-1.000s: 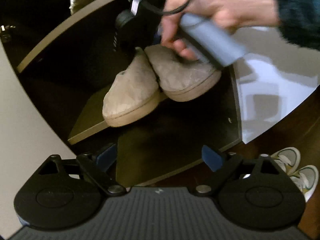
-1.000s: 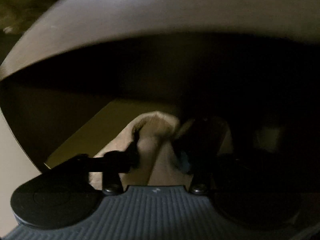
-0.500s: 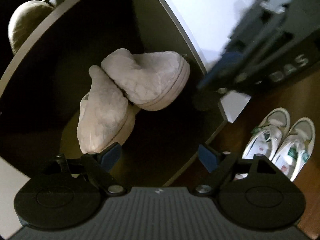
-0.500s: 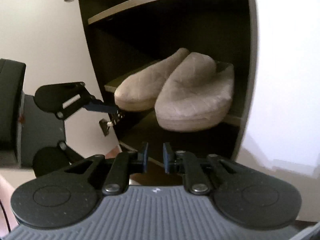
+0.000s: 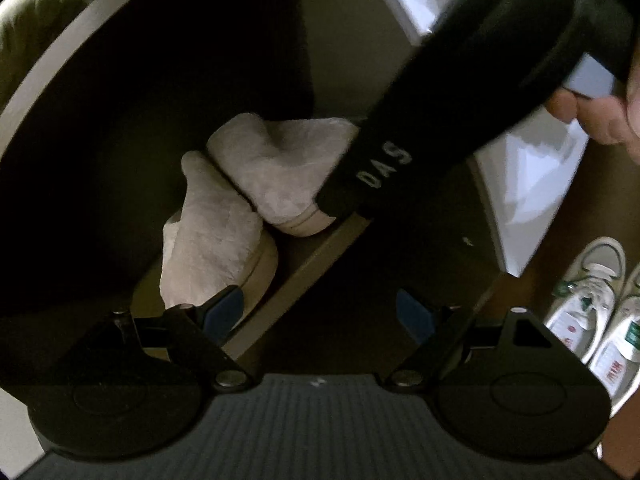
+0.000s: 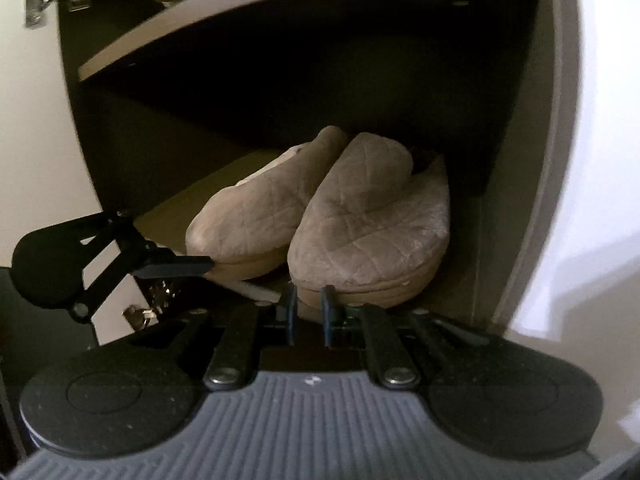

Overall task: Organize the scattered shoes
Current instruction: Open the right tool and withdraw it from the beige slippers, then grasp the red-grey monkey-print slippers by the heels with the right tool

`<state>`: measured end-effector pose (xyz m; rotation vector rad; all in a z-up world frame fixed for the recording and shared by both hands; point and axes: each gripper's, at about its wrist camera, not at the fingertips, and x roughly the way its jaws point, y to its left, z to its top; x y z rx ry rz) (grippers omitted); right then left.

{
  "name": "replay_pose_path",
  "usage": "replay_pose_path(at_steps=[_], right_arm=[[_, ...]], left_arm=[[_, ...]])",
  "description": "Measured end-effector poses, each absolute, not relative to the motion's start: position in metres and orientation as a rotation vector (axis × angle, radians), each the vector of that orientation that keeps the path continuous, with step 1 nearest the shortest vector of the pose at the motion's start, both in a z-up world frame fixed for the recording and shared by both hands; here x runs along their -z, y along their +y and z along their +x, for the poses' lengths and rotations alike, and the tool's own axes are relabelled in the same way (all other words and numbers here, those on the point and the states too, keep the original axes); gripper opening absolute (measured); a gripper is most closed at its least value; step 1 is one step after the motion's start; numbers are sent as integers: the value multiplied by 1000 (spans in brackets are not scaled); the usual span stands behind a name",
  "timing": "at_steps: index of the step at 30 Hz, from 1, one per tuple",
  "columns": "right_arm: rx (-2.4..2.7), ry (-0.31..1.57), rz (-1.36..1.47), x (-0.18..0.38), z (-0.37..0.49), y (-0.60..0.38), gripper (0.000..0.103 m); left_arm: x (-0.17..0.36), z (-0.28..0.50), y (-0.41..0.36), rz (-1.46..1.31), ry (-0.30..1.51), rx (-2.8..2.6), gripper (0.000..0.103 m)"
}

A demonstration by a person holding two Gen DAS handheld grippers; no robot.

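Beige slippers (image 6: pixel 320 220): pair, side by side on the cabinet shelf (image 6: pixel 168 216), centre frame. Right gripper (image 6: pixel 308 312): a second ago around them, now withdrawn, jaws shut, empty. Left gripper (image 5: pixel 320 312): wide, holding nothing. This pair reads as stowed. White sneakers (image 5: pixel 592 304): on the floor, lower right, awaiting collection.

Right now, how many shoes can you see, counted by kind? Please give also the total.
Beige quilted slippers, side by side on the cabinet shelf: 2
White sneakers, on the floor beside the cabinet: 2
Shoes on the shelf above, dark and cut off by the picture edge: at least 1, kind unclear
Total: at least 5 shoes
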<state>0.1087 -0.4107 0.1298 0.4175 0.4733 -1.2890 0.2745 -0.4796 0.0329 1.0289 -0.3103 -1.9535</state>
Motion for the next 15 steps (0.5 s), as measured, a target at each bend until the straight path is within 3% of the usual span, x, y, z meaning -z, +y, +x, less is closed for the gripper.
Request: replay_pose_path(at_steps=[4, 7, 15], right_arm=[[1185, 458, 408, -125, 99, -391, 14], [1031, 486, 385, -109, 91, -361, 31], [581, 880, 312, 10, 161, -341, 34]], left_arm=[[-29, 291, -455, 922, -231, 1926, 86], [-7, 313, -404, 856, -99, 1837, 86], [133, 340, -277, 793, 605, 1500, 86]])
